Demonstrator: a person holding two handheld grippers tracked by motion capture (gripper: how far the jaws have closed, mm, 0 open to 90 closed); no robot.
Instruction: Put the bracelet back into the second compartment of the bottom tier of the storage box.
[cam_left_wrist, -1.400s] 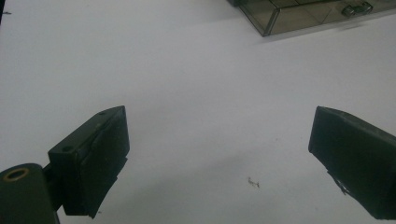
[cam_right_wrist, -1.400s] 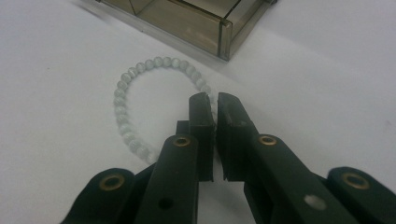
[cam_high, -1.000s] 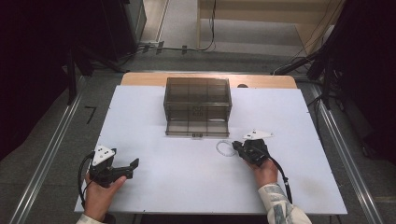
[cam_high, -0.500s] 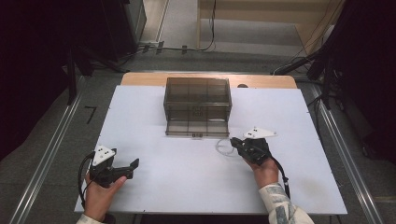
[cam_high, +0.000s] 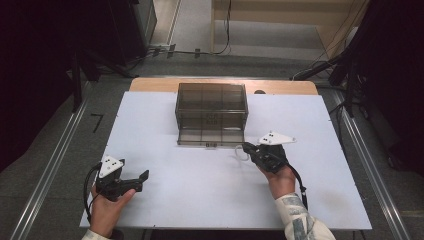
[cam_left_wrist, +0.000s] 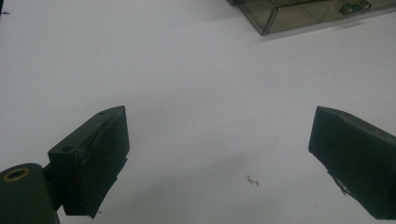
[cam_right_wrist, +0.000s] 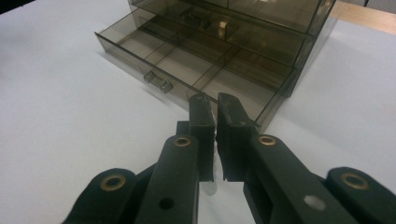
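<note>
**Smoked-plastic drawer cabinet on a white desk, with two hand-held tongs**

A translucent grey-brown drawer cabinet (cam_high: 211, 112) stands at the far middle of the white desk (cam_high: 165, 130). Its lowest drawer (cam_right_wrist: 187, 65) is pulled out toward the near side and is split by partitions into several compartments; those facing the right gripper view look bare. A small clear handle (cam_right_wrist: 157, 81) sits at the centre of the drawer front. In the level above, a small pale block (cam_right_wrist: 224, 25) and a darker item beside it lie inside, too blurred through the plastic to identify. A thin loop of white cable (cam_high: 242, 152) lies on the desk just near the drawer's right front corner.

The right tongs (cam_high: 248, 148), held in the right hand (cam_high: 280, 177), point left and far toward that corner; in the right gripper view the jaws stand nearly together with a slim gap, clenched on nothing visible. The patterned sleeve (cam_high: 300, 220) enters from the near edge.

The left tongs (cam_high: 142, 176), held in the left hand (cam_high: 107, 205) at the near left, point right, well apart from the cabinet. In the left gripper view the jaws are spread wide, released, over bare desk with a tiny speck (cam_left_wrist: 252, 180) between them.
</note>
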